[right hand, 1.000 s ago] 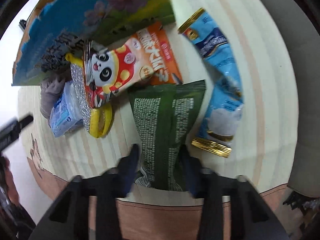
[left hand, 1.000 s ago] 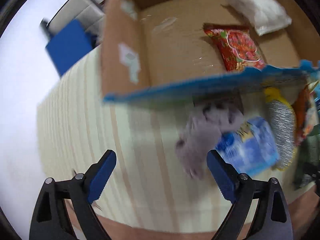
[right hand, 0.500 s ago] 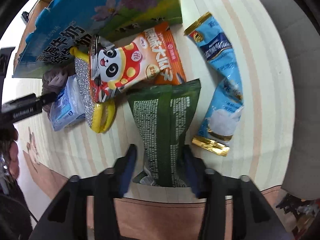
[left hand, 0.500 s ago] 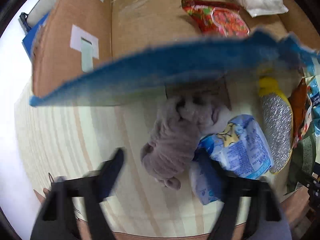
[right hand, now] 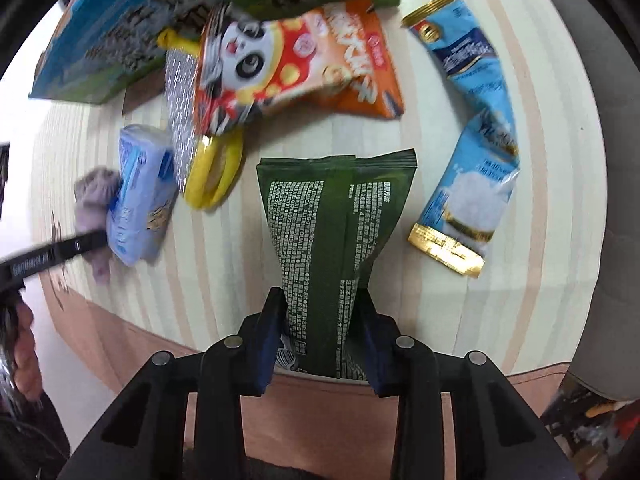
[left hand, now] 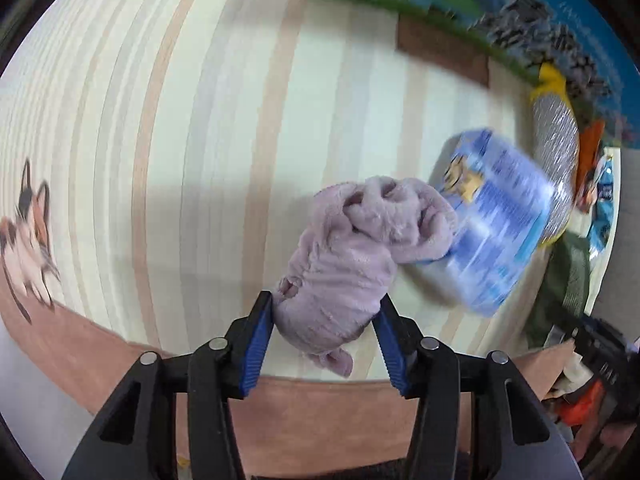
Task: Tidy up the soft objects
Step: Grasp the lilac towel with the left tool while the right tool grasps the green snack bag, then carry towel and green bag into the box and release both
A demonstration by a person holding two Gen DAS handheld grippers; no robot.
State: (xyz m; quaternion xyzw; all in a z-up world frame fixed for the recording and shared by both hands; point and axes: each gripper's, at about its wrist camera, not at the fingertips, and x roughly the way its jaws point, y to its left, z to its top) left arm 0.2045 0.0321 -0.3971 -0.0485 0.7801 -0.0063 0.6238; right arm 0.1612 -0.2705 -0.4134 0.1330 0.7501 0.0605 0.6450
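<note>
A crumpled lilac plush cloth (left hand: 352, 256) lies on the striped table, against a blue tissue pack (left hand: 496, 220). My left gripper (left hand: 324, 324) is shut on the near end of the cloth, blue pads pressing both sides. The cloth (right hand: 94, 204) and tissue pack (right hand: 140, 192) also show at the left of the right wrist view. My right gripper (right hand: 320, 320) is shut on the near end of a dark green packet (right hand: 328, 240) that lies flat on the table.
A blue and green cardboard box (right hand: 120, 36) stands at the back. A silver scrubber with yellow handle (right hand: 200, 136), an orange panda snack bag (right hand: 288, 68) and two light blue packets (right hand: 472, 128) lie around the green packet. The table edge (left hand: 280, 400) is near.
My left gripper has dropped from above the box down to the table and closed on the lilac cloth. My right gripper has stayed on the green packet.
</note>
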